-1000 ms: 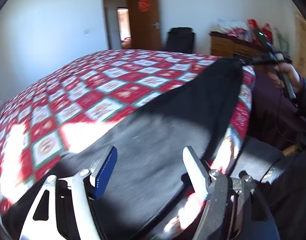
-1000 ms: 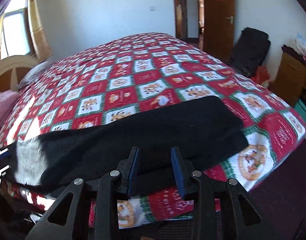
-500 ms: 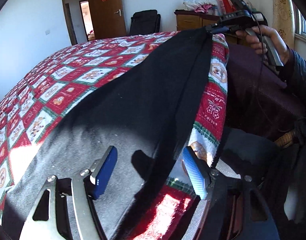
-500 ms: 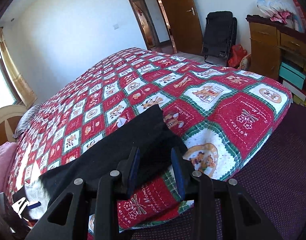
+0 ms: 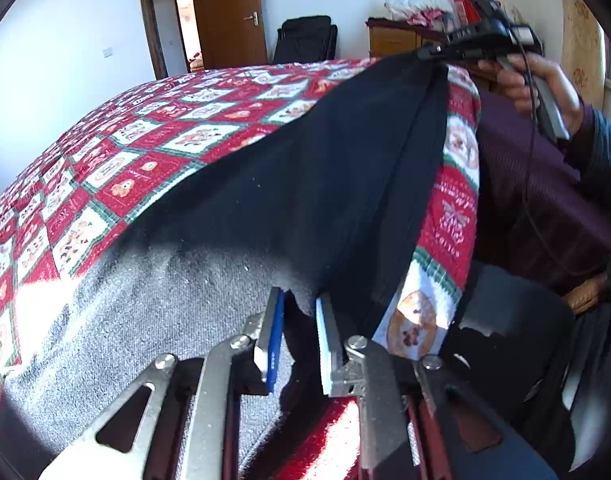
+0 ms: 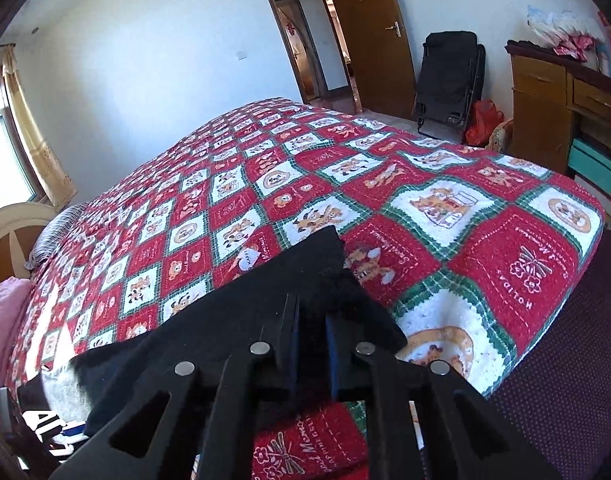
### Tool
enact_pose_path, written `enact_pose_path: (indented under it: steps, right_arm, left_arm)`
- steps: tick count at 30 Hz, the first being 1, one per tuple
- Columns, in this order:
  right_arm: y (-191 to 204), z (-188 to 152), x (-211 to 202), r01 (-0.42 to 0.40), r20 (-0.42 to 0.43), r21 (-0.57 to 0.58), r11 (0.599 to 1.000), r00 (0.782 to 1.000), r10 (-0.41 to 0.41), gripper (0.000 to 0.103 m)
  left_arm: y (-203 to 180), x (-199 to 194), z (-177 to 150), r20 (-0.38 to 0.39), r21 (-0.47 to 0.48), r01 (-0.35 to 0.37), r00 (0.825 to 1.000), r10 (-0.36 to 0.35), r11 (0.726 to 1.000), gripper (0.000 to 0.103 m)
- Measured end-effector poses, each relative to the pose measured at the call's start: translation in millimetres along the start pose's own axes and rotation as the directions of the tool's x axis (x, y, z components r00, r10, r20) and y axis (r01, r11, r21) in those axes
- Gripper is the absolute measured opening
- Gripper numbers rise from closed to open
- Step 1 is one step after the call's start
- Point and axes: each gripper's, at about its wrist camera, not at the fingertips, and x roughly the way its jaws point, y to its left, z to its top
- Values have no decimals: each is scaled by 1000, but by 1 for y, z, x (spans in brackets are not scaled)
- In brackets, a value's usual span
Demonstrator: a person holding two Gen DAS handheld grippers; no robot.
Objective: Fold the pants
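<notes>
Left gripper point(image 5: 298, 300) jaws now closed on pants point(image 5: 305, 200), right gripper point(image 6: 310, 312) clamped

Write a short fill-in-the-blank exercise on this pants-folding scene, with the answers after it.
1. The pants lying on the bed are ____ in color.
2. The left hand-held gripper is shut on the ____.
3. The checkered quilt under the pants is mostly ____ and white.
4. The door behind the bed stands ____.

Answers: black; pants; red; open
</notes>
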Motion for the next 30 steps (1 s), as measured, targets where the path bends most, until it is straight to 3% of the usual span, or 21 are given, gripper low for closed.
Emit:
enact_pose_path:
  steps: [6, 12, 21, 27, 29, 30]
  right_arm:
    - [4, 3, -11, -18, 44, -17, 1000, 999, 18, 6]
    - [-1, 9, -32, -35, 86, -10, 999, 996, 36, 6]
    - [-22, -10, -17, 6, -6, 10, 1000, 1000, -6, 6]
    - [-33, -14, -10, -3, -34, 37, 999, 999, 4, 6]
    - [-36, -10, -15, -2, -24, 56, 998, 1000, 3, 12]
    - [-36, -8, -19, 15, -5, 59, 998, 1000, -15, 24]
  left_arm:
    - [2, -4, 3, 21, 7, -6, 1000, 6, 1000, 8]
    - [10, -19, 4, 71, -33, 32, 997, -30, 999, 7]
    - [-3, -2, -10, 23, -9, 84, 996, -83, 996, 6]
    - [-5, 3, -13, 19, -19, 64, 998, -63, 998, 8]
    - [-6, -5, -13, 39, -16, 62, 997, -61, 998, 10]
    - [-6, -7, -14, 43, -16, 57, 997, -57, 998, 13]
